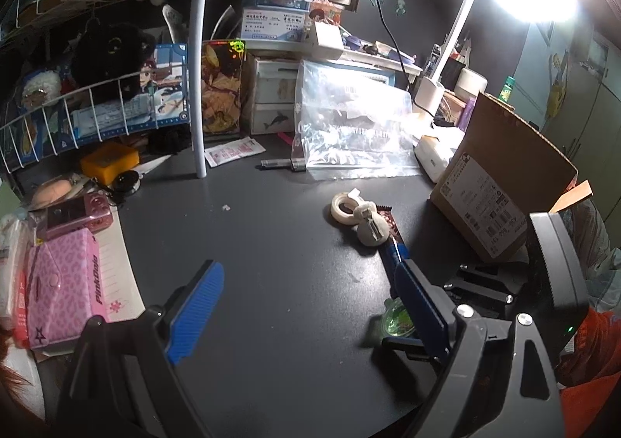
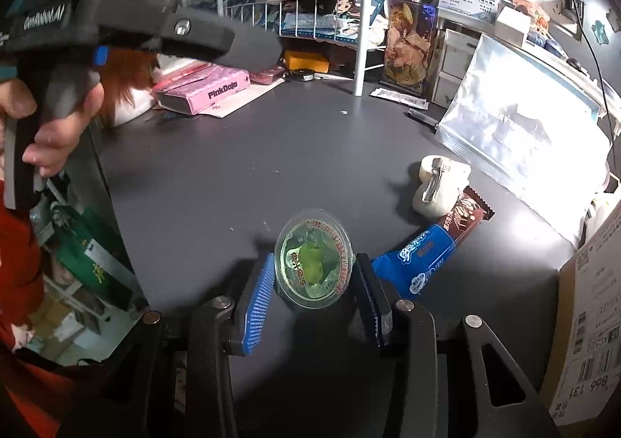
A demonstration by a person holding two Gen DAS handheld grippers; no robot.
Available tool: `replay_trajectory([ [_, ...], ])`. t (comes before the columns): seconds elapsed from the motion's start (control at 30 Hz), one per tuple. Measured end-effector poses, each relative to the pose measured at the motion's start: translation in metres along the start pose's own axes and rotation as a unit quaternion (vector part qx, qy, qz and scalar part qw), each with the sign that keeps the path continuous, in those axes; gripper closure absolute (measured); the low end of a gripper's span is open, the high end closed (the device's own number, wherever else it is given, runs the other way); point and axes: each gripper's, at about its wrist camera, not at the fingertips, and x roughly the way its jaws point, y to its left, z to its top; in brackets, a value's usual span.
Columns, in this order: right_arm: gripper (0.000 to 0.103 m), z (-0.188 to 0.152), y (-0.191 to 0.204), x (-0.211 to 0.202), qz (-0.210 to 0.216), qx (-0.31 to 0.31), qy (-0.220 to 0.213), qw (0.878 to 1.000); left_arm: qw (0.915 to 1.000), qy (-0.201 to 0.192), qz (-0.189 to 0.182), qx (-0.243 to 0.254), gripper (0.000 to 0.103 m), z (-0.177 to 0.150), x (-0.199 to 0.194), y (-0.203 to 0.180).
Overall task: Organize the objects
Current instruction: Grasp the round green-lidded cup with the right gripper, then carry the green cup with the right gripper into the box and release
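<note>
A small clear jelly cup (image 2: 314, 259) with green contents sits on the dark desk between the two blue pads of my right gripper (image 2: 315, 284). The pads stand at the cup's sides; contact is unclear. The cup also shows in the left wrist view (image 1: 398, 319), partly hidden behind my left gripper's right finger. My left gripper (image 1: 306, 302) is open and empty above the desk. A blue and brown snack wrapper (image 2: 431, 251) lies right of the cup. A beige fuzzy hair clip (image 2: 436, 182) and a tape roll (image 1: 343, 208) lie beyond it.
A cardboard box (image 1: 500, 182) stands at the right. A clear zip bag (image 1: 349, 127) leans at the back. A pink PinkDojo box (image 1: 62, 283) and a pink camera (image 1: 73, 215) lie at the left. A white wire rack (image 1: 97, 108) and a desk lamp (image 1: 431, 89) stand behind.
</note>
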Motion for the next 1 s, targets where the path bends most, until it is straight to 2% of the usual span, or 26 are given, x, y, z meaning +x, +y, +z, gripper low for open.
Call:
replay_trajectory([
  [0.13, 0.066, 0.002, -0.002, -0.005, 0.01, 0.012, -0.005, 1.0, 0.9995, 0.015, -0.026, 0.004, 0.015, -0.002, 0.004, -0.005],
  [0.37, 0.066, 0.019, -0.005, -0.031, 0.025, 0.016, -0.033, 0.999, 0.9927, 0.031, -0.115, 0.02, 0.016, 0.007, -0.001, -0.028],
  [0.4, 0.066, 0.023, -0.005, -0.037, 0.026, 0.014, -0.038, 0.999, 0.9913, 0.032, -0.125, 0.025, 0.018, 0.01, -0.003, -0.033],
  [0.57, 0.066, 0.046, -0.004, -0.068, 0.025, -0.002, -0.072, 0.997, 0.9846, 0.04, -0.168, 0.029, 0.048, 0.026, -0.005, -0.052],
  [0.67, 0.066, 0.057, -0.002, -0.085, 0.015, -0.018, -0.088, 0.996, 0.9813, 0.034, -0.188, 0.023, 0.061, 0.04, -0.012, -0.057],
  [0.77, 0.066, 0.064, -0.001, -0.099, 0.003, -0.033, -0.102, 0.994, 0.9783, 0.026, -0.203, 0.031, 0.069, 0.052, -0.021, -0.067],
  [1.0, 0.067, 0.076, -0.015, -0.133, -0.03, -0.04, -0.12, 0.991, 0.9764, 0.008, -0.206, 0.064, 0.069, 0.084, -0.031, -0.095],
])
